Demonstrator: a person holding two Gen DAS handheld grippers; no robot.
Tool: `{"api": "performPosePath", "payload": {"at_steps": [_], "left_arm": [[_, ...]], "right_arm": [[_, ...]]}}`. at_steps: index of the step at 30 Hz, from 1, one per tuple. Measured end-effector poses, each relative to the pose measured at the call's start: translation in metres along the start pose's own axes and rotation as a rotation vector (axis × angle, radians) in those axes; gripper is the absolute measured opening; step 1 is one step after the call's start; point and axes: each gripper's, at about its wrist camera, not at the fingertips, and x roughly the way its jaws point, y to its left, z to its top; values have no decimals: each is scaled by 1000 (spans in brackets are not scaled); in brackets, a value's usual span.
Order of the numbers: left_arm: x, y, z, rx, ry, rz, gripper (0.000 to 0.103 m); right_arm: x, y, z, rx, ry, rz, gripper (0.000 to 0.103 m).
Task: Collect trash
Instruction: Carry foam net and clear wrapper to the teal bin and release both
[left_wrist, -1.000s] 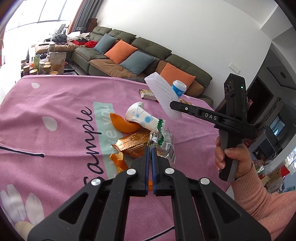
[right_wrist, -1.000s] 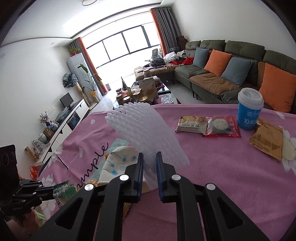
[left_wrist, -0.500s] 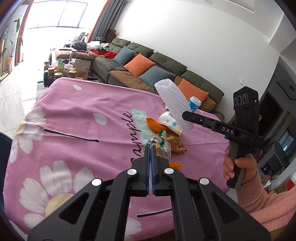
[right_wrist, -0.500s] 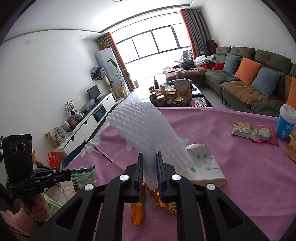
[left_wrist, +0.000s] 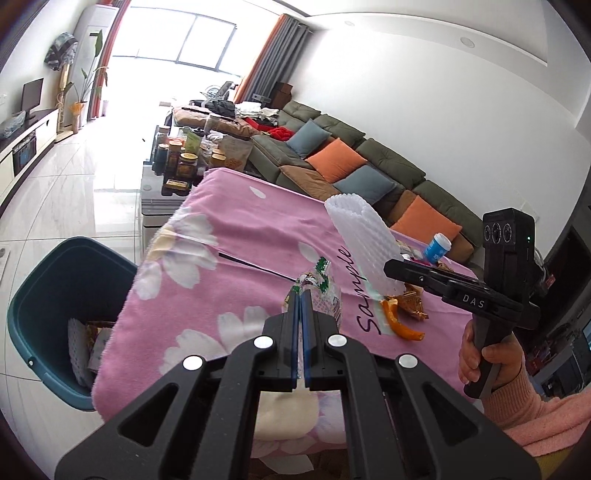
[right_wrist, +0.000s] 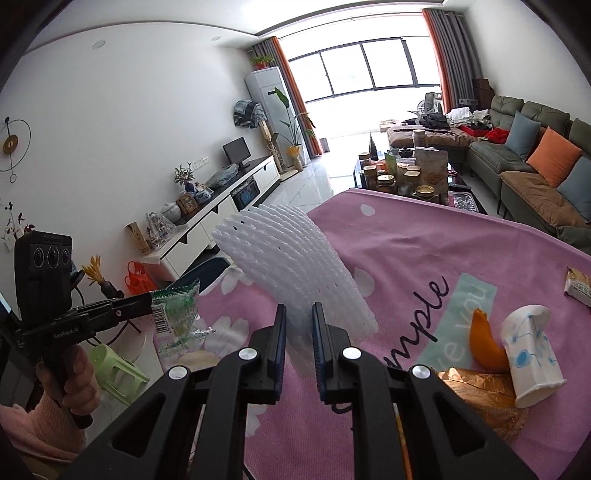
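Trash is held in both grippers above the pink flowered cloth (left_wrist: 236, 280) that covers the worktop. In the left wrist view, the left gripper (left_wrist: 300, 295) is seen with its jaws pressed together on a clear plastic wrapper (left_wrist: 321, 291) with a green and white printed edge; in the right wrist view the same wrapper (right_wrist: 177, 314) is seen to carry a barcode, and "GenRobot.AI" can be read on the side of the left gripper, which is gripped by a hand (right_wrist: 74, 373) in a pink sleeve. The right gripper (right_wrist: 299, 314) is closed on the lower end of a white foam net sleeve (right_wrist: 291, 266), which stands up and fans out above the jaws; "DAS" is printed on the side of this gripper where it is seen from the left wrist view (left_wrist: 391, 266). On the cloth, further off, an orange peel (right_wrist: 484, 343), a crumpled gold foil wrapper (right_wrist: 480, 387) and a white paper cup (right_wrist: 532, 354) with blue markings, lying on its side, are grouped together beside the dark script "Sample" and a pale panel lettered "you". A small snack packet (right_wrist: 578, 286) lies near the cloth's right edge. A blue and white cup (left_wrist: 437, 249) stands at the far end of the worktop. Beside the worktop, on the floor, a teal bin (left_wrist: 55, 295) is placed, with white foam and wrappers already inside.
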Motion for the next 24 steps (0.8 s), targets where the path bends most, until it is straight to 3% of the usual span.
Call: {"api": "performPosePath", "payload": {"at_steps": [13,24], "left_arm": [[-61,64,5,-97,-96,163,2],[-87,116,1,-177,-116,286,2]], "right_arm": [[63,85,25,-175,76,114,12],[110,133,40,-258,131,173,12]]}}
